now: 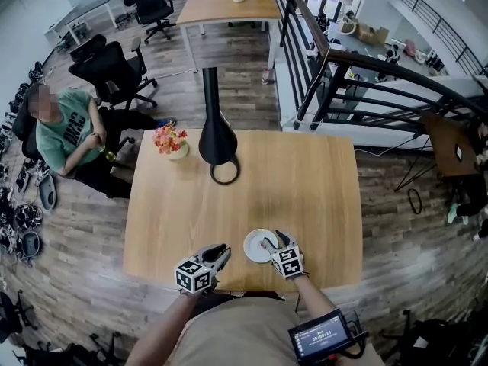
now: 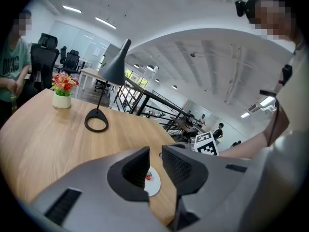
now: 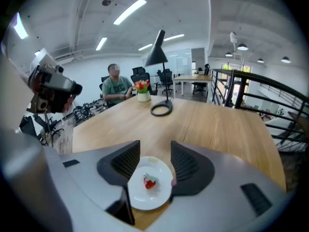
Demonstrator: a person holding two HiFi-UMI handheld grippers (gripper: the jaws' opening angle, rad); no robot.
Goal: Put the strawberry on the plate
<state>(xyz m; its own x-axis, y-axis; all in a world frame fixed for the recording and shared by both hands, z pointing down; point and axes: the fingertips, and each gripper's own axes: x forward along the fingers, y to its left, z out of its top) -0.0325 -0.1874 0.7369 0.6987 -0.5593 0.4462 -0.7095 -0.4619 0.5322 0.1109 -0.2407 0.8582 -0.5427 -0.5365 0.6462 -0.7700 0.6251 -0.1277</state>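
Strawberry (image 3: 149,181) lies on plate (image 3: 146,198) beneath wide-open right tongs (image 3: 155,147); left tongs (image 2: 155,152) ajar, empty.

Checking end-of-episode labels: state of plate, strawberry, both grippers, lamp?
plate: flat on the table
strawberry: lying on the plate, not gripped
right gripper: open, empty, by the plate
left gripper: slightly open, empty
desk lamp: upright
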